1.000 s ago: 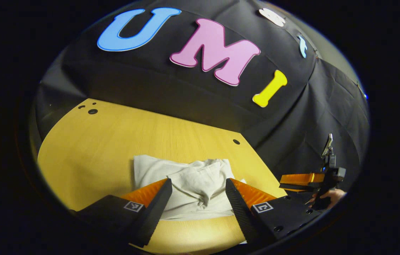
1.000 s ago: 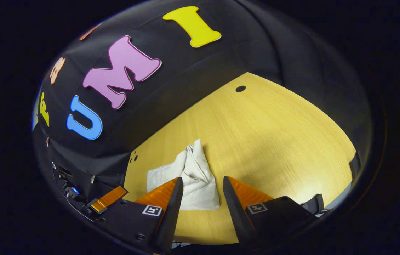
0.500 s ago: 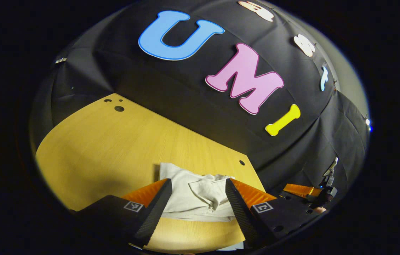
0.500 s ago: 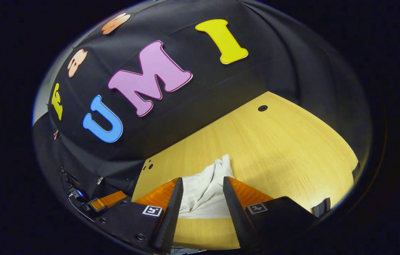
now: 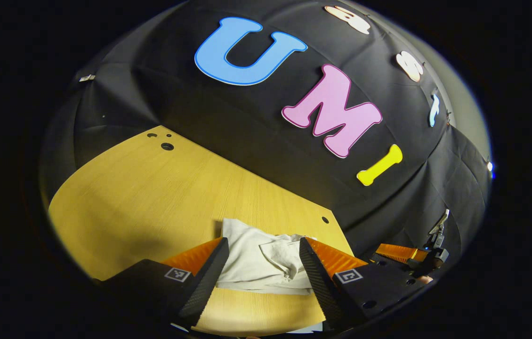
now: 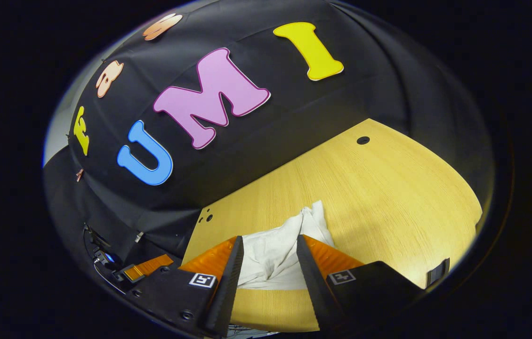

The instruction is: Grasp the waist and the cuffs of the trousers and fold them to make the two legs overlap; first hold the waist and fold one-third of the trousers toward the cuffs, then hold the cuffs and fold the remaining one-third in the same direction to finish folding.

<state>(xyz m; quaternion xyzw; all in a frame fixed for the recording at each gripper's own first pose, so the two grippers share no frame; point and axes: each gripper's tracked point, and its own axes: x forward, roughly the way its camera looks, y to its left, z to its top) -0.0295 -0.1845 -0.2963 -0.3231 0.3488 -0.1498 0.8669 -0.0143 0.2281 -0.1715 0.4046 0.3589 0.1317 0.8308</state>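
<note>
In the left gripper view, the left gripper (image 5: 260, 263) is hanging released above the near part of the table (image 5: 143, 197), its two fingers spread apart with nothing between them but a look down at the trousers (image 5: 256, 261). There is one pair of trousers, white, lying as one folded, rumpled bundle on the wood near the table's front edge, touched by neither finger. Here the bundle is running longer across the view than away from it, its flatter part to the left and a crumpled lump toward the right finger. In the right gripper view, the right gripper (image 6: 268, 268) is likewise hovering released, two fingers apart, over the trousers (image 6: 273, 254), whose pointed end is reaching away toward the far side of the table (image 6: 379, 188). Farther off, three small holes are showing in the tabletop, two at one far corner and one at the other.
</note>
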